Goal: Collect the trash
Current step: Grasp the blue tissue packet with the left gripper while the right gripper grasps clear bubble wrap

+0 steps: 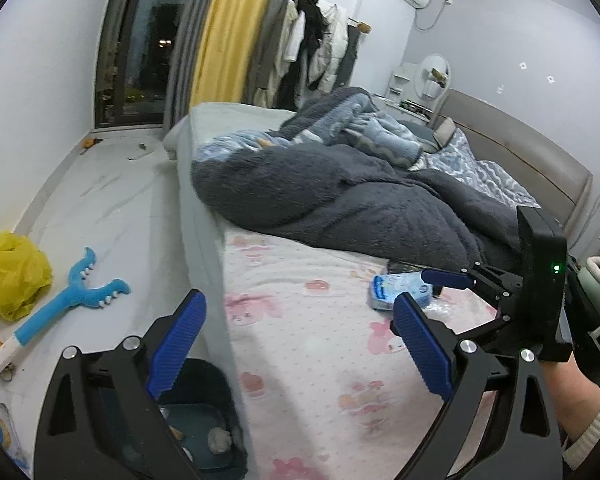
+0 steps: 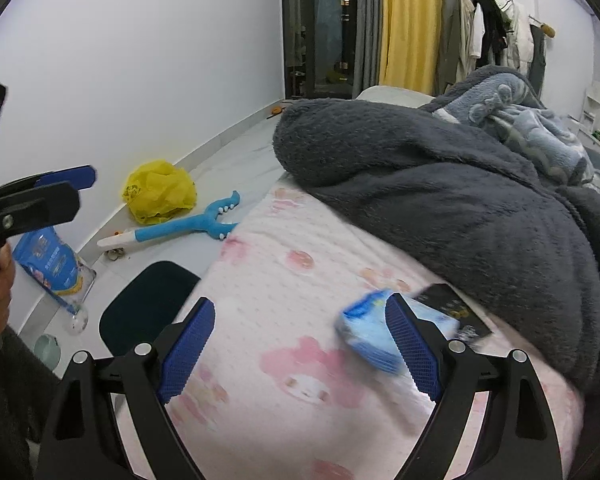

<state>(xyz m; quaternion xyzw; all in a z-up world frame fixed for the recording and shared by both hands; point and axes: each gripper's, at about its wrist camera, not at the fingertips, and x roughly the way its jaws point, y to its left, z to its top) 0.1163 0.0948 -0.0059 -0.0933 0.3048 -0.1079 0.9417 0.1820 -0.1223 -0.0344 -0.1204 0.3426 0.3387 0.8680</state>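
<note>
Bedroom, seen from two wrist cameras. Right gripper (image 2: 300, 344) spread wide, released, gripping nothing, low over a pink cartoon-print sheet (image 2: 260, 288). Just ahead and to its right: a soft blue-and-white packet (image 2: 370, 330), blurred, lying flat on the sheet, long axis slanting from near-right to far-left, its right end behind the right finger, so not yet between the fingers. Touching the packet's far side, a flat black card (image 2: 456, 308), half tucked under a fluffy dark grey blanket (image 2: 460, 200).

Left gripper (image 1: 296, 344) also open and empty, farther from the packet (image 1: 400, 290), above the bed edge. Below it, on the floor, a dark round bin (image 1: 204, 412). Farther left, a crumpled yellow bag (image 1: 14, 272) and a blue plush toy (image 1: 68, 300).

Right gripper clearly nearer; likely a small rightward shift before closing.
</note>
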